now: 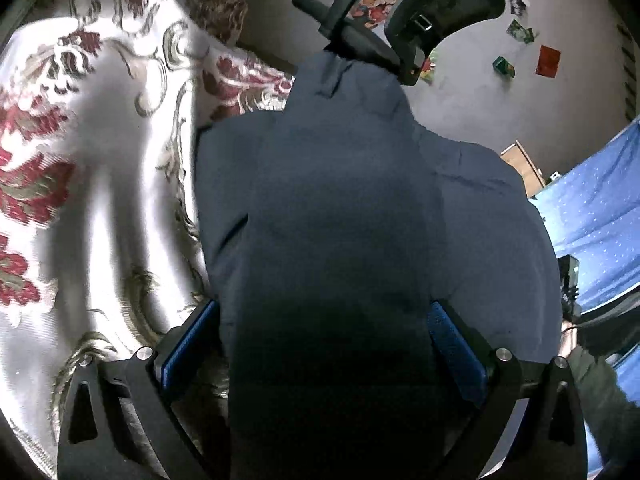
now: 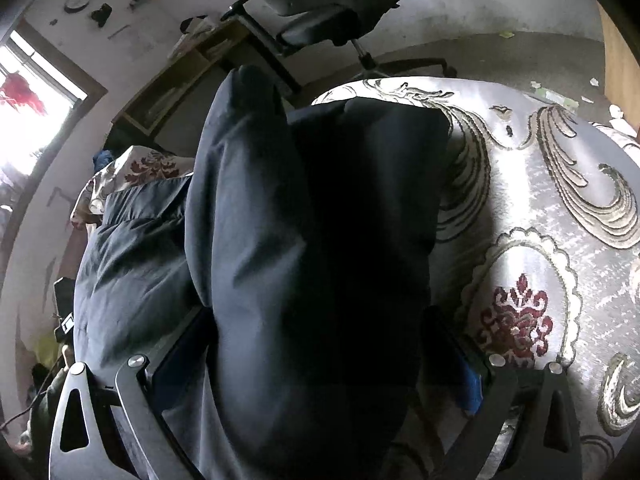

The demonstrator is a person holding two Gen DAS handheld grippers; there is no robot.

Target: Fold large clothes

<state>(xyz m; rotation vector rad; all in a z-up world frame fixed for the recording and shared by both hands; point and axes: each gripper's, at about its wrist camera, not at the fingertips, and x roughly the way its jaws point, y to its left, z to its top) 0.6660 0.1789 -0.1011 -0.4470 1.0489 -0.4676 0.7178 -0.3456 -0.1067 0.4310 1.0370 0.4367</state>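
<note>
Item: 1 large dark navy garment [image 1: 360, 208], thick, possibly padded; the right wrist view shows puffed, quilt-like folds [image 2: 132, 264].

Location: it lies on a bed covered by a silvery bedspread [image 1: 100, 200] with red and olive floral scrolls. An office chair [image 1: 432, 12] stands beyond the bed's far edge, and a blue sheet [image 1: 592, 220] is at the right.

Left gripper [image 1: 324, 344]: the jaws stand fairly wide, with a bulky fold of the garment filling the gap between both blue pads [image 1: 452, 344]. You appear to hold it.

Right gripper [image 2: 316, 360]: the jaws are likewise spread around a thick bunch of cloth, which touches both sides.

Handling, as a judgement: expect it to be soft and limp, with no stiffness to carry a crease. It is probably fairly heavy for cloth, and the smooth shell may slip. Bulk will spring back after pressing.

Where to take hold: grip at a seam, hem or doubled edge, through 2 layers rather than 1, with your 2 grippers well apart so the span stays taut.
</note>
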